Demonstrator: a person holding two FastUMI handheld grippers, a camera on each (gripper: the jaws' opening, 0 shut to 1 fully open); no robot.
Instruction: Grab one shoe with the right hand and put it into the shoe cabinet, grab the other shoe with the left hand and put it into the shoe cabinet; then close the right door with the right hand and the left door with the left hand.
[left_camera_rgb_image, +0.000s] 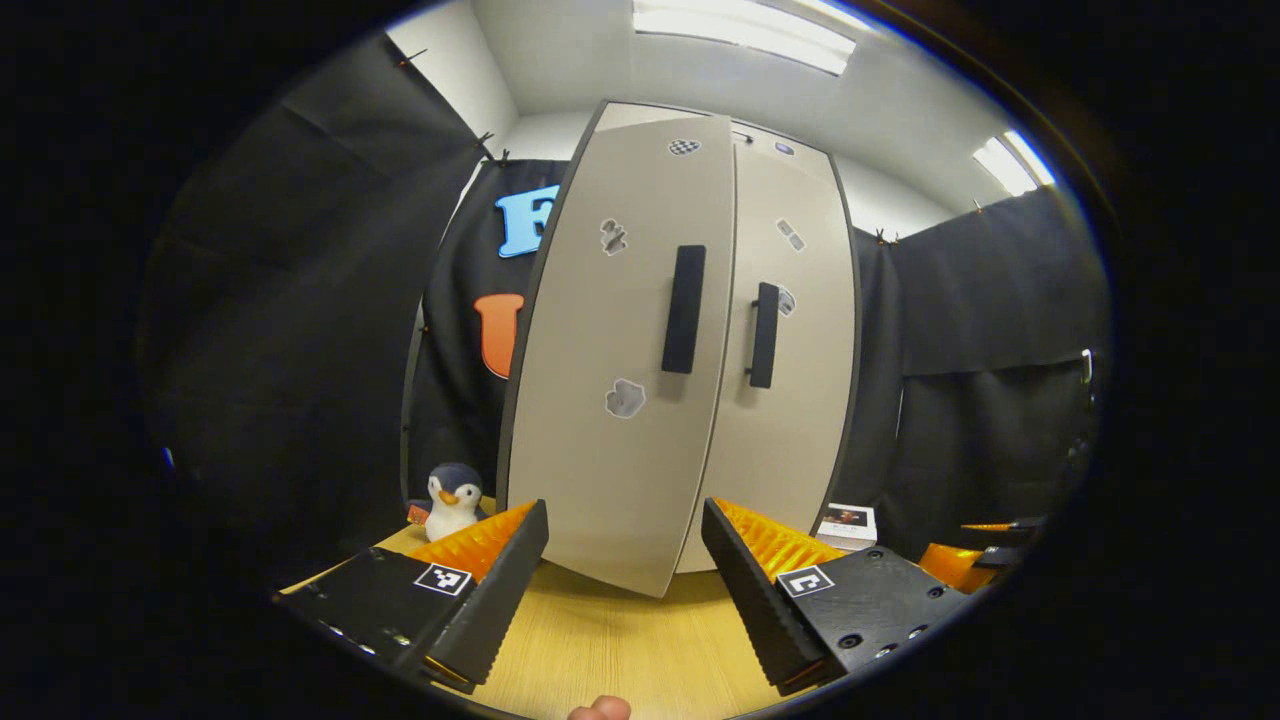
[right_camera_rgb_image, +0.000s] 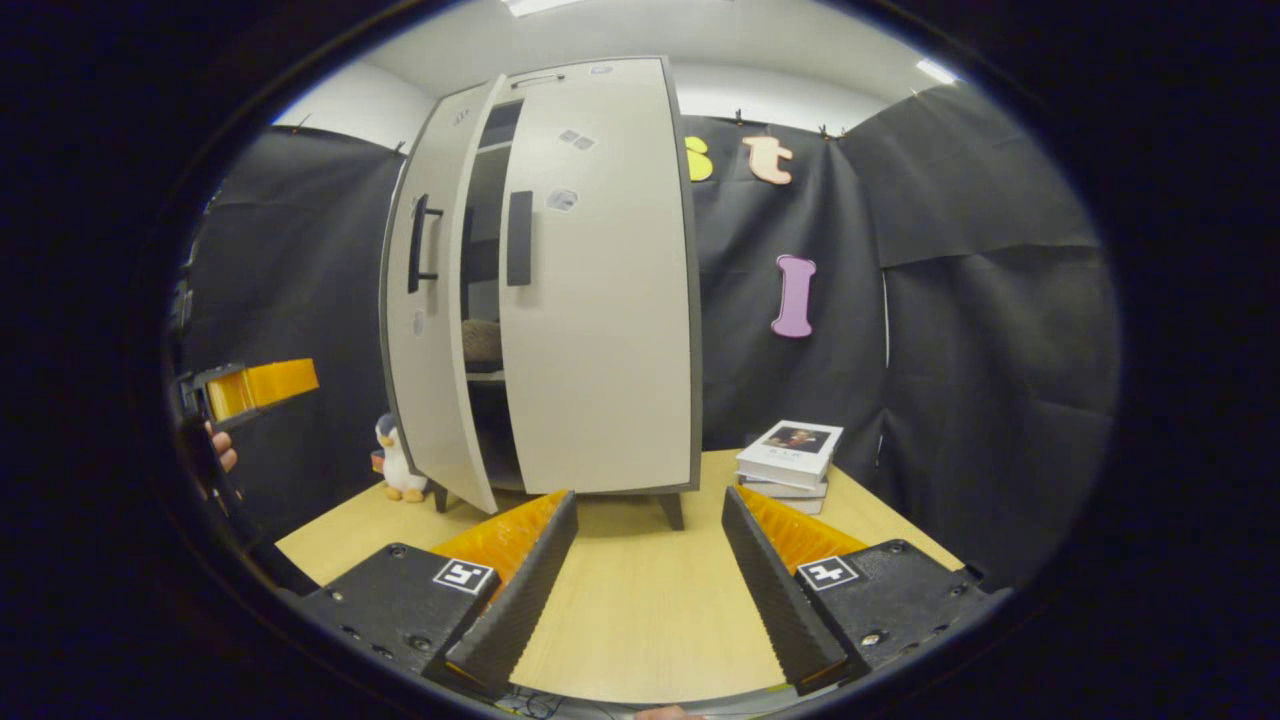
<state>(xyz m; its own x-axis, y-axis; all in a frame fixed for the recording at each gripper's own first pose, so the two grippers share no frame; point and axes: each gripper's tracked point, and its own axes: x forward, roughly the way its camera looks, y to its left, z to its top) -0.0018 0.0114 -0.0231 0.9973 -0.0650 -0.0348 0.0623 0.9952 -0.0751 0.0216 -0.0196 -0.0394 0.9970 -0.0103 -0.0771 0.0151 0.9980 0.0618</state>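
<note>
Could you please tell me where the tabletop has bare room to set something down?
The table is bare in front of the shoe cabinet, between it and the right claw. Crowded spots: the book stack right of the cabinet, the penguin toy left.

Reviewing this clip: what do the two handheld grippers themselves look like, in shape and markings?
Each gripper, left and right, has two wedge-shaped jaws with ribbed inner faces, on black bodies with visible screws. Each jaw carries a small square black-and-white marker on top.
</note>
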